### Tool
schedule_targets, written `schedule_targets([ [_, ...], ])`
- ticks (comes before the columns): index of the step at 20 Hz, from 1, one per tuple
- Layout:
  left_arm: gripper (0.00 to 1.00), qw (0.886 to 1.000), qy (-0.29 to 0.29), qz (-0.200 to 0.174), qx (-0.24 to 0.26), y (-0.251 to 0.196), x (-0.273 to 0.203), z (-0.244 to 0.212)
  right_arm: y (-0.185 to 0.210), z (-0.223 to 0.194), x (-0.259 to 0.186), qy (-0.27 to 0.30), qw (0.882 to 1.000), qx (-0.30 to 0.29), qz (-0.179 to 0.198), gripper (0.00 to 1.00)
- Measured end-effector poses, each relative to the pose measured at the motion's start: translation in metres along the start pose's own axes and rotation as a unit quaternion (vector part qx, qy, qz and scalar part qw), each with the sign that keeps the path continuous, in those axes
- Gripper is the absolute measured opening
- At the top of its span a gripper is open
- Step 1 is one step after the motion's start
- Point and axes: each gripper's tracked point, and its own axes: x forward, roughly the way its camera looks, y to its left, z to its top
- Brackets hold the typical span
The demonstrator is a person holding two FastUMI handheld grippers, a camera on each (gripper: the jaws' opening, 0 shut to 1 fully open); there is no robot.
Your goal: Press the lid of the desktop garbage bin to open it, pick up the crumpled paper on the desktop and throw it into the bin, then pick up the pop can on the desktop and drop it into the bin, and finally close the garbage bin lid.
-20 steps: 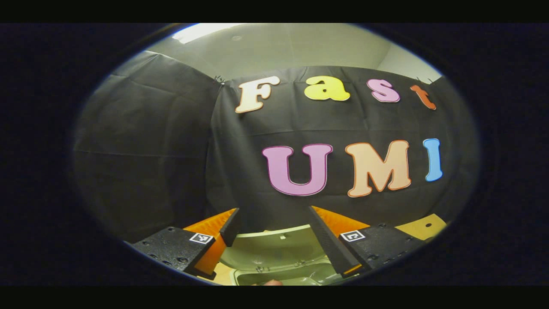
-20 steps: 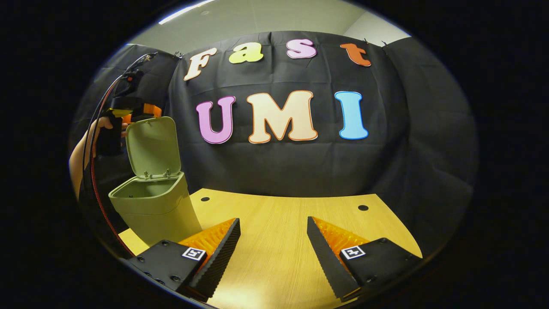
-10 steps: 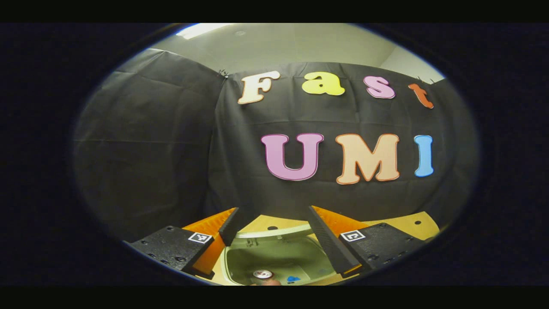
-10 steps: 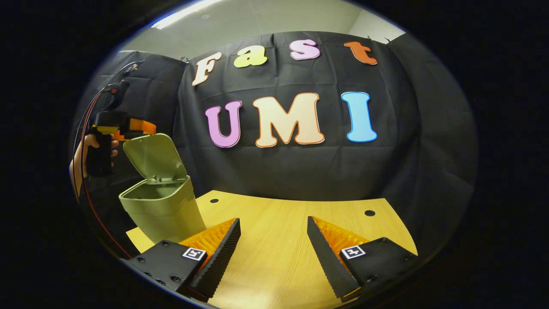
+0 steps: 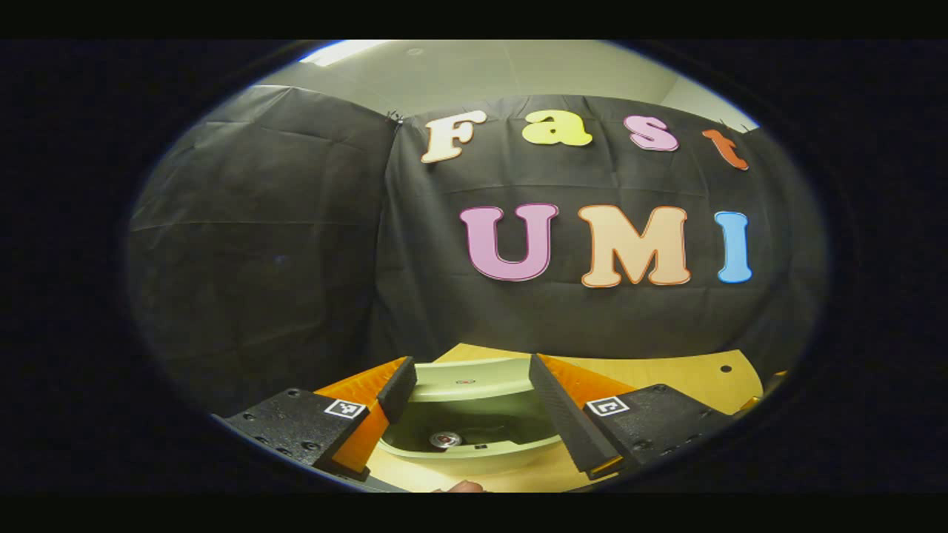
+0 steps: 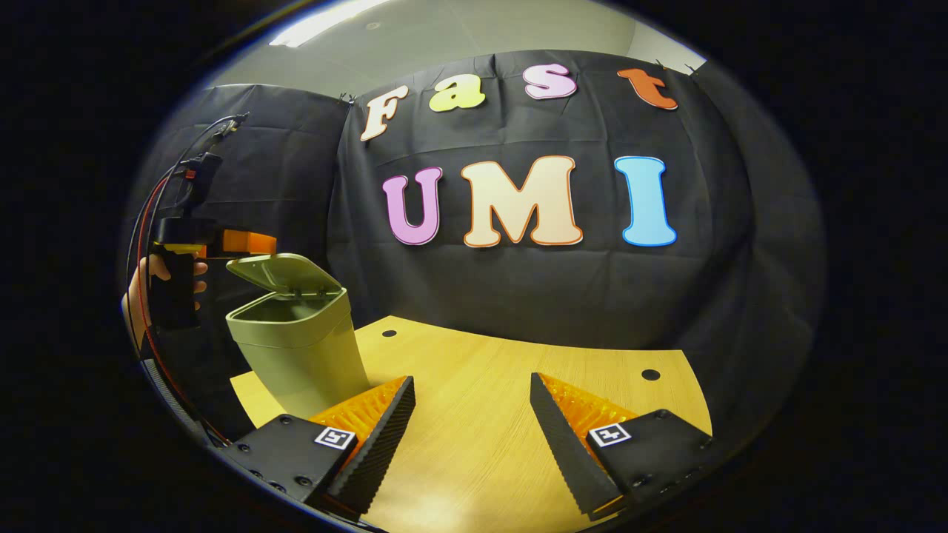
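Black cloth is lining the booth behind a pale wooden counter [image 6: 489, 414], with a ceiling light strip showing above. At the counter's left end in the right gripper view, the green garbage bin [image 6: 300, 348] is standing upright, its lid [image 6: 281, 272] hinged at the far rim and sitting partly raised, tilted low over the opening. Just beside the lid's raised edge, the left claw [image 6: 248, 242] is hovering, gripped by a hand [image 6: 159, 285] with cables running up from it; whether it is touching the lid cannot be told. In the left gripper view, that claw's fingers are standing wide apart and holding nothing, looking down into the bin, where the pop can [image 5: 444, 440] is lying at the bottom, its top end showing. The right claw [image 6: 472, 422] is hanging over bare counter well apart from the bin, fingers spread wide and holding nothing.
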Motion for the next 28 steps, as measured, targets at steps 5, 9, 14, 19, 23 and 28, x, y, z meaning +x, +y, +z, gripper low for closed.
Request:
schedule_targets([
  [5,0.94,1.000,0.013,0.010,-0.001,-0.008,-0.010,-0.026,-0.006,-0.005,-0.008,0.008,1.000,-0.015,0.010,0.98],
  [9,0.94,0.999,0.036,0.016,0.000,-0.011,-0.012,-0.051,-0.011,-0.005,-0.009,0.004,1.000,-0.018,0.014,0.98],
  [14,0.98,0.998,0.064,0.020,-0.010,-0.007,-0.013,-0.073,-0.005,-0.009,-0.006,0.010,1.000,-0.018,0.023,0.98],
  [19,0.93,0.996,0.093,0.017,-0.006,-0.008,-0.015,-0.091,0.002,-0.009,0.000,0.004,0.999,-0.022,0.030,0.98],
  [23,0.93,0.995,0.095,0.009,-0.003,-0.008,-0.016,-0.094,0.007,-0.015,0.007,0.007,0.999,-0.007,0.036,0.98],
  [28,0.96,0.995,0.085,0.010,0.049,-0.010,-0.019,-0.094,0.014,-0.027,0.017,0.021,0.998,0.033,0.048,0.99],
])
